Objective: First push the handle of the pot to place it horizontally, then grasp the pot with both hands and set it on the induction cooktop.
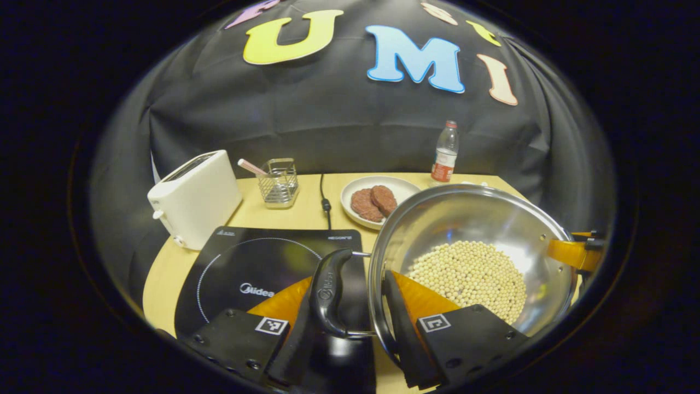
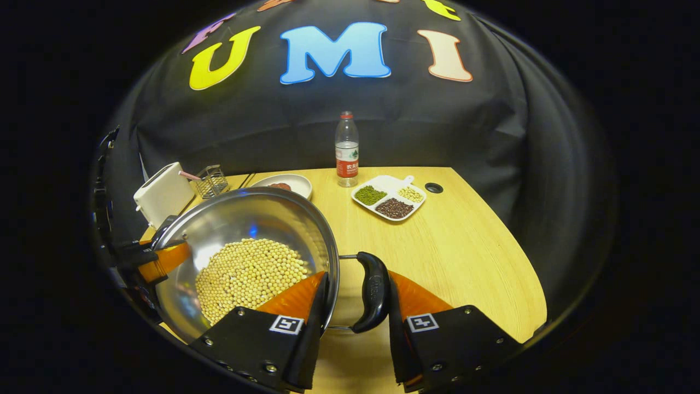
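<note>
The steel pot (image 1: 465, 219) (image 2: 246, 219) holds a heap of soybeans (image 1: 470, 273) (image 2: 249, 273). It is just right of the black induction cooktop (image 1: 257, 268), and its black left handle (image 1: 328, 290) reaches over the cooktop's right edge. My left gripper (image 1: 350, 284) is shut across that handle and the rim, one finger outside and one inside the pot. My right gripper (image 2: 358, 276) clamps the black right handle (image 2: 373, 298) and the rim the same way. Each gripper shows far off in the other's view, the right gripper (image 1: 574, 254) and the left gripper (image 2: 158, 260). The pot's underside is hidden.
Behind the cooktop stand a white toaster (image 1: 194, 197), a wire basket (image 1: 279, 183) and a plate of meat patties (image 1: 377, 200). A water bottle (image 2: 346, 145) and a divided dish of beans (image 2: 389, 197) sit at the back. A cord (image 1: 325, 202) runs along the table (image 2: 465, 246).
</note>
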`<control>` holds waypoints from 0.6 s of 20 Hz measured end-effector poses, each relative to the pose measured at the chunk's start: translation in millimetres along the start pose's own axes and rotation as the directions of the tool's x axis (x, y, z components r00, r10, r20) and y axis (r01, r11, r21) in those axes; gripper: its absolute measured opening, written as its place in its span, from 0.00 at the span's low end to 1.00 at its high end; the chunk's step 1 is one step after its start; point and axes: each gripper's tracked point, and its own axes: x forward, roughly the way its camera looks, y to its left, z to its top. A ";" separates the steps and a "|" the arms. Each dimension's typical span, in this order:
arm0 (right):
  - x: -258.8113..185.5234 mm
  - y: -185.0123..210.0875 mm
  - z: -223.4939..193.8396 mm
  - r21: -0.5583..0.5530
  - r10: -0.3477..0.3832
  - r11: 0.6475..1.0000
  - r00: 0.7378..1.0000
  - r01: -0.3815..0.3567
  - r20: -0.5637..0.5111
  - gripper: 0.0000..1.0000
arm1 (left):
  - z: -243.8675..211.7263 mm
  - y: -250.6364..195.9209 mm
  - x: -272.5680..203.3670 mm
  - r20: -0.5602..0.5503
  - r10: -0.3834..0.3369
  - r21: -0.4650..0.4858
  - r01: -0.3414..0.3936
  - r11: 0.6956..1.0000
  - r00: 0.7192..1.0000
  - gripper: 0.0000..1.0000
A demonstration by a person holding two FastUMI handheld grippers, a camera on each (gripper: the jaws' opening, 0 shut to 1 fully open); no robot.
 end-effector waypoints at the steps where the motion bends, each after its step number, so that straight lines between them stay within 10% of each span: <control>1: -0.6 9.9 2.0 -0.006 0.004 1.000 1.000 -0.004 0.000 0.54 | 0.1 10.8 -2.0 0.001 0.005 -0.005 -0.005 1.000 1.000 0.68; 12: 1.4 136.8 6.8 -0.015 0.089 0.996 0.996 -0.089 0.007 0.54 | -6.6 145.9 -21.1 0.010 0.081 -0.039 -0.080 0.996 0.997 0.71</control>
